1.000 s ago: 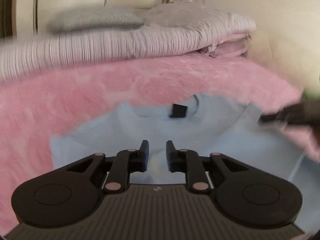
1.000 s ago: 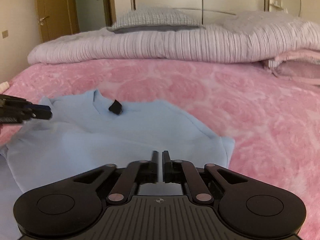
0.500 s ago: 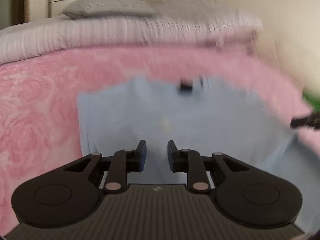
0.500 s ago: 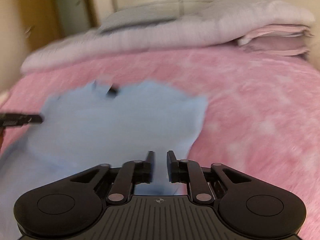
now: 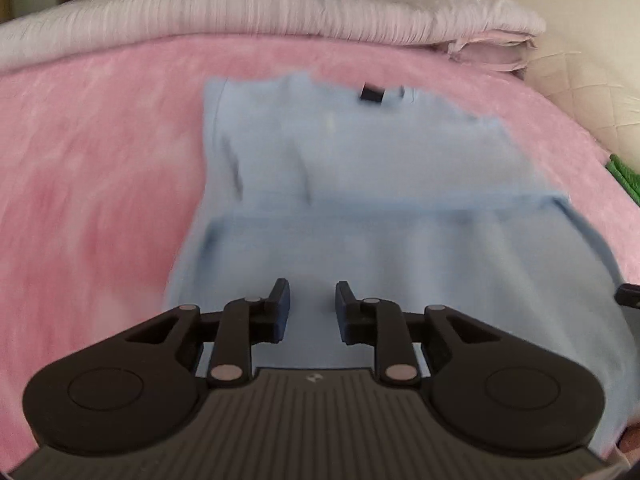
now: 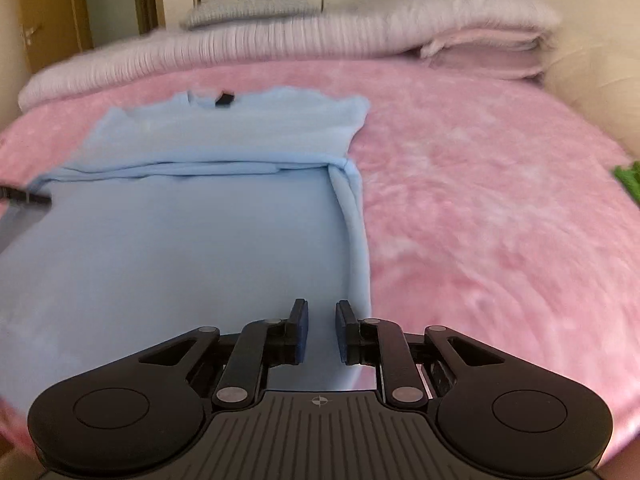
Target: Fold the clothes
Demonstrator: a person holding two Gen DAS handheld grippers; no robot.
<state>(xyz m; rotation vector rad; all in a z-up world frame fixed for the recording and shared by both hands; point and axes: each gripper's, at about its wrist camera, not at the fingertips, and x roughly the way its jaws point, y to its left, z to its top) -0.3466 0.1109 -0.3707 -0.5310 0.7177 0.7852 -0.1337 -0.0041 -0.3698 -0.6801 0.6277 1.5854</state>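
A light blue shirt (image 5: 360,152) lies flat on the pink blanket (image 5: 100,184), its black neck label (image 5: 372,94) at the far end. Its near half is doubled over the chest, with an edge (image 6: 200,166) running across the middle. My left gripper (image 5: 308,300) hovers over the near left part of the shirt; its jaws are closing with nothing between them. My right gripper (image 6: 322,320) hangs over the shirt's near right edge (image 6: 352,240), jaws apart and empty. A fingertip of the left gripper (image 6: 24,194) shows at the right wrist view's left border.
A striped pale duvet (image 6: 280,40) and a grey pillow (image 6: 256,10) lie along the head of the bed. Folded pink bedding (image 6: 488,52) is stacked at the far right. Something green (image 6: 628,178) sits at the bed's right edge. A wooden door (image 6: 48,20) stands far left.
Both grippers have drawn back from the collar toward the near end of the shirt. The right gripper's jaws, shut a second ago, now stand apart. A doubled edge now crosses the shirt's middle.
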